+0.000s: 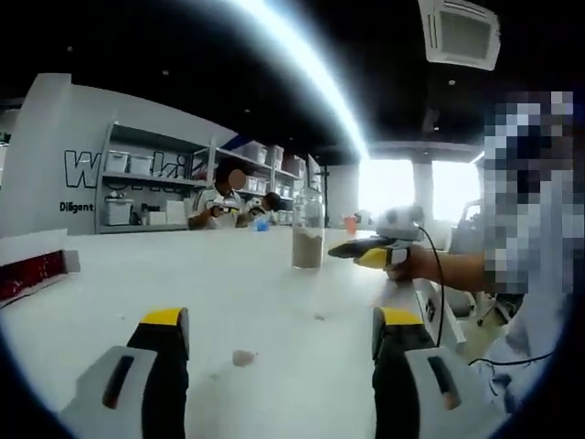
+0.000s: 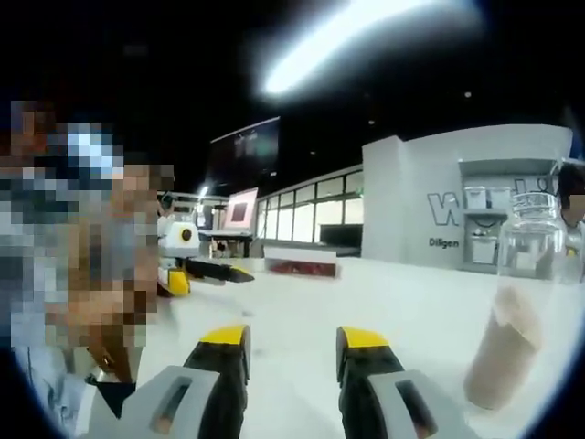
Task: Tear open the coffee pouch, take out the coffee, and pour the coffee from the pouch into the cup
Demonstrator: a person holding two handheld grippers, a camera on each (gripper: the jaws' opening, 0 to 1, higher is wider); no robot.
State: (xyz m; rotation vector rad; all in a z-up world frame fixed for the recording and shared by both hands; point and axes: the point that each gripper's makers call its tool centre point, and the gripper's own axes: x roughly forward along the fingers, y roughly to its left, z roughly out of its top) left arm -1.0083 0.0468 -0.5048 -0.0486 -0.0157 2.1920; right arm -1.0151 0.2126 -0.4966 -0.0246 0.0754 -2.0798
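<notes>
In the left gripper view, the left claw is held spread and empty above the white desk. A cup of brownish coffee stands upright further along the desk, with the right claw just beside it, its jaws seemingly closed. A small scrap, possibly torn pouch material, lies between the left jaws. In the right gripper view, the cup stands to the right, before a glass jar.

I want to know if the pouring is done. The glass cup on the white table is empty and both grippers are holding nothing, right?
Not quite. The left gripper view shows the glass cup partly filled with brownish coffee. The rest holds: white table, both grippers empty.
</notes>
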